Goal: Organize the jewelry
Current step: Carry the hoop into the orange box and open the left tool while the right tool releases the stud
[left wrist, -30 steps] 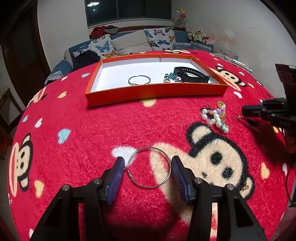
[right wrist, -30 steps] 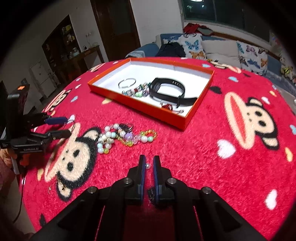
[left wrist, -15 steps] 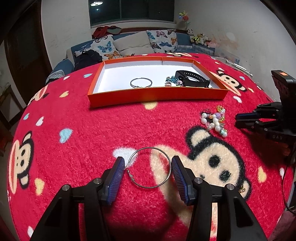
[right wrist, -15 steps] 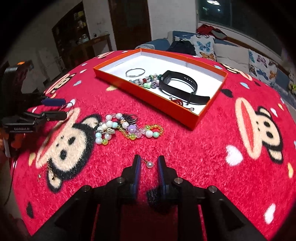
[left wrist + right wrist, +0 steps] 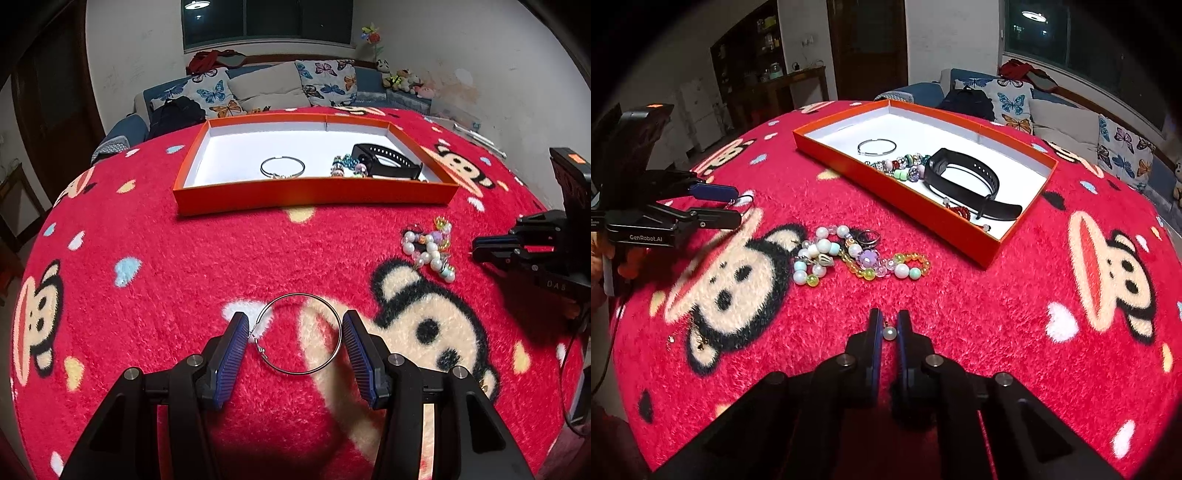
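Note:
A large silver hoop earring (image 5: 299,334) lies on the red cloth between the open fingers of my left gripper (image 5: 295,332), which also shows in the right wrist view (image 5: 733,205). My right gripper (image 5: 889,334) has its fingers close around a small pearl earring (image 5: 888,333), with a narrow gap on each side. It also shows in the left wrist view (image 5: 476,253). An orange tray (image 5: 314,194) at the back holds a silver bangle (image 5: 282,167), a bead bracelet (image 5: 901,168) and a black watch band (image 5: 964,181). A heap of pearl and coloured bead bracelets (image 5: 857,258) lies on the cloth.
The table is covered by a red fuzzy cloth with monkey faces (image 5: 1108,258). A small gold pendant (image 5: 700,345) lies on it near the left edge. A sofa with butterfly cushions (image 5: 266,88) stands behind the table.
My right gripper opened slightly from a tighter pinch around the pearl earring and drew back a little. My left gripper stayed open around the hoop.

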Motion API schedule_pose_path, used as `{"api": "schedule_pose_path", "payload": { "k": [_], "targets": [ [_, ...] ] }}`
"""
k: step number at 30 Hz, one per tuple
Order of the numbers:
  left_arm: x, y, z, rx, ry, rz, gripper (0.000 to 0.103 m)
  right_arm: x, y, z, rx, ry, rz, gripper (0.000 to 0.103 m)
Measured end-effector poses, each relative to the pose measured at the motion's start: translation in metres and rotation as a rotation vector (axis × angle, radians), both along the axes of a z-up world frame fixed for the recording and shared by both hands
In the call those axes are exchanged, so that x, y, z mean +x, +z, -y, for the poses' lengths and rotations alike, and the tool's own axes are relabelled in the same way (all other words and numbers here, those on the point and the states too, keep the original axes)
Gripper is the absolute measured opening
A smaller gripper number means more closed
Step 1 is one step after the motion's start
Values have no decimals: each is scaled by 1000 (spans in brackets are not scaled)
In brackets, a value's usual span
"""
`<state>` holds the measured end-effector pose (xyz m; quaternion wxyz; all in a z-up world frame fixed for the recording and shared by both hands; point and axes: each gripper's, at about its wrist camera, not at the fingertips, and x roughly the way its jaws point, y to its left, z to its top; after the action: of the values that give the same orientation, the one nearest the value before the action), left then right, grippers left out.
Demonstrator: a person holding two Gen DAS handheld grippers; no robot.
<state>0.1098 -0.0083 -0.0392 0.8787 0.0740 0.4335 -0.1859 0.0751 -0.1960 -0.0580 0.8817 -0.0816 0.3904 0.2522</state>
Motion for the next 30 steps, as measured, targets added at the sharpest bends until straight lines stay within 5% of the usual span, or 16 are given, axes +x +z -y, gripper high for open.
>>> {"api": "schedule_pose_path", "payload": {
  "k": [14, 22, 30],
  "targets": [
    [25, 49, 2, -79, 25, 80, 55, 14, 44, 10, 90, -45, 85, 10],
    [79, 72, 8, -75, 43, 123, 55, 57, 55, 15, 119, -106, 116, 10],
    [146, 55, 7, -62, 73, 73, 55, 95, 47, 17, 147, -138, 85, 10]
  ]
}}
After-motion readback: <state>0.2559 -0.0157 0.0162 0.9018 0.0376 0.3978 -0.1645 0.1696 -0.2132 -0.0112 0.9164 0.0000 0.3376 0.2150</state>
